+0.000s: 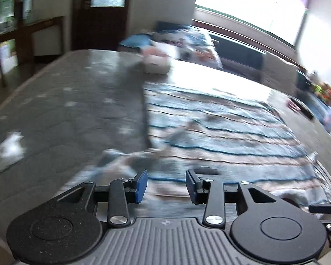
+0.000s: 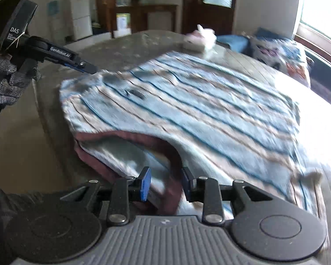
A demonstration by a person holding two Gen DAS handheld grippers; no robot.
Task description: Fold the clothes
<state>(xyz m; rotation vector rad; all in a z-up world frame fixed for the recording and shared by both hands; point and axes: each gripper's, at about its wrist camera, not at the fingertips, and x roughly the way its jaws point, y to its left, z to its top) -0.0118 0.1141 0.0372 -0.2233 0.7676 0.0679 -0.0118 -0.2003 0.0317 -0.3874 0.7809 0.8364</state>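
A blue, white and brown striped shirt (image 1: pixel 220 121) lies spread on a grey mattress (image 1: pixel 61 110). It also shows in the right wrist view (image 2: pixel 198 110), where its maroon neckband (image 2: pixel 130 135) faces me. My left gripper (image 1: pixel 166 184) is open over the shirt's near edge, nothing between its blue pads. In the right wrist view it (image 2: pixel 86 67) reaches the shirt's far left corner. My right gripper (image 2: pixel 165 186) is open, with the maroon neckband lying between its fingers. Both views are motion-blurred.
A white and pink bundle (image 1: pixel 156 63) sits at the mattress's far end, also seen from the right wrist (image 2: pixel 200 38). A patterned pillow (image 2: pixel 280 53) lies beyond it. A crumpled white piece (image 1: pixel 8 152) lies on the mattress at left. Dark wooden furniture and a door (image 2: pixel 211 4) stand behind.
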